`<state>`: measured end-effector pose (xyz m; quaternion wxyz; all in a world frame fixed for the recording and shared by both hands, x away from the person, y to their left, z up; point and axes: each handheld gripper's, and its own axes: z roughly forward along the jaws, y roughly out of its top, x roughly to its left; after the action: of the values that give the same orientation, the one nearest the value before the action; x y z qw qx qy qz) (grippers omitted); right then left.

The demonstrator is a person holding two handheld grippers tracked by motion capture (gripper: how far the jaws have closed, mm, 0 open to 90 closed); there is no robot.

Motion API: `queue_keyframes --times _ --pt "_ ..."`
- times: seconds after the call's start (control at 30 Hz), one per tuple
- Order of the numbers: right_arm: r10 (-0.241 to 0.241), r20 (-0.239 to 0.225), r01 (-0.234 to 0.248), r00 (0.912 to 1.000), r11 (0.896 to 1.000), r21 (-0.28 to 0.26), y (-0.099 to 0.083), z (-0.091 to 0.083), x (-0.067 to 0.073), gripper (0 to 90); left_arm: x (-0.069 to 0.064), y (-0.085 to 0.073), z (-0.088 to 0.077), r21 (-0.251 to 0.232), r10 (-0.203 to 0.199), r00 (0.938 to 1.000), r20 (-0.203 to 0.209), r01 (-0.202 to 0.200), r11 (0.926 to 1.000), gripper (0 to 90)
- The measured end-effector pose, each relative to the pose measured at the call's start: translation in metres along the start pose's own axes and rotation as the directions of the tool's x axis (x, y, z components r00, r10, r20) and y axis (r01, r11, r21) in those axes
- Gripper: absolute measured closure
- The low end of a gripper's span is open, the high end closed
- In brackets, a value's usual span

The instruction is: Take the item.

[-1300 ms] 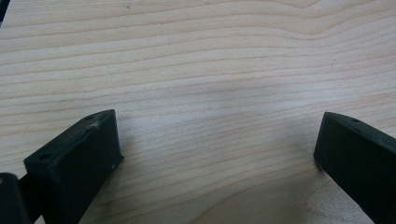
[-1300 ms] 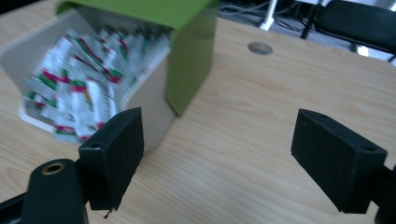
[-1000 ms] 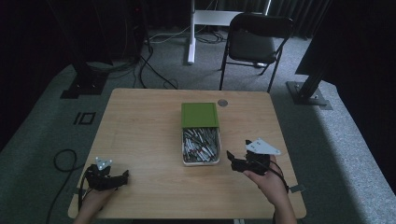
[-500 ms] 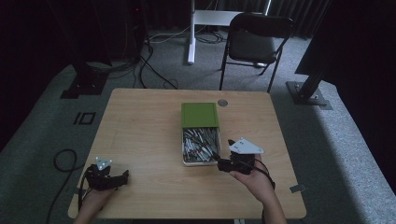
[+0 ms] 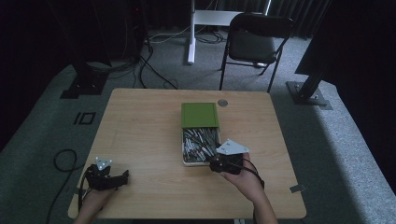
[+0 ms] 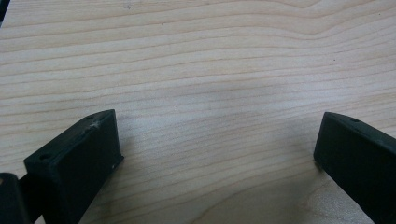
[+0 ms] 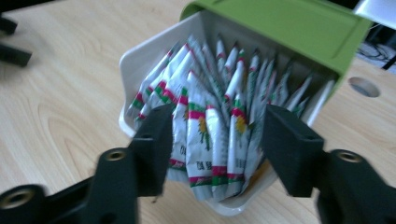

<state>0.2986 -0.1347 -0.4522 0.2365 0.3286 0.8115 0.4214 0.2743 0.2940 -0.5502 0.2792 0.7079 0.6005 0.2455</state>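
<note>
Pale wood-grain tabletop [image 5: 144, 126] carries a white box [image 7: 140, 60] near its centre, green lid [image 5: 199, 115] slid halfway back. Upright sachets [image 7: 205, 126], red-and-green banded, fill the open half. Right gripper [image 5: 220, 164] sits at the box's near right corner, fingers [image 7: 152, 144] spread wide around the sachet ends, nothing pinched. Left gripper [image 5: 108, 179] rests near the front-left edge, fingers [image 6: 79, 158] spread apart over bare wood.

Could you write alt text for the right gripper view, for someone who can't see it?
Two open black jaws of the right gripper frame a white box packed with upright sachets, its green lid slid partly back. The box sits on a pale wooden table.
</note>
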Motion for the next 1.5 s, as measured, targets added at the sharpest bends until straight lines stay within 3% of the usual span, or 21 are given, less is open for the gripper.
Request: queue_keyframes --times 0.17,0.33,0.77,1.33,1.5 --pt "-0.01 0.003 0.009 1.0 0.999 0.051 -0.006 0.012 0.001 54.8 0.0 0.0 0.0 0.001 0.002 1.0 0.0 -0.002 1.0 1.3" --pt "-0.005 -0.002 0.005 1.0 0.999 0.048 -0.012 0.019 0.003 68.1 0.0 0.0 0.0 0.001 0.001 1.0 0.0 -0.001 1.0 1.3" --pt "-0.054 0.024 0.052 0.9982 0.993 0.105 -0.018 0.035 0.007 74.7 0.0 0.0 0.0 0.002 0.002 1.0 0.0 -0.002 1.0 1.3" --pt "-0.04 0.091 0.027 0.9951 0.991 0.131 -0.018 0.052 0.008 74.5 0.0 0.0 0.0 0.002 0.002 1.0 0.0 -0.002 1.0 1.3" --pt "-0.066 0.13 0.048 0.9894 0.989 0.139 -0.021 0.057 0.01 78.5 0.0 0.0 0.0 0.002 0.002 1.0 0.0 -0.002 1.0 1.3"
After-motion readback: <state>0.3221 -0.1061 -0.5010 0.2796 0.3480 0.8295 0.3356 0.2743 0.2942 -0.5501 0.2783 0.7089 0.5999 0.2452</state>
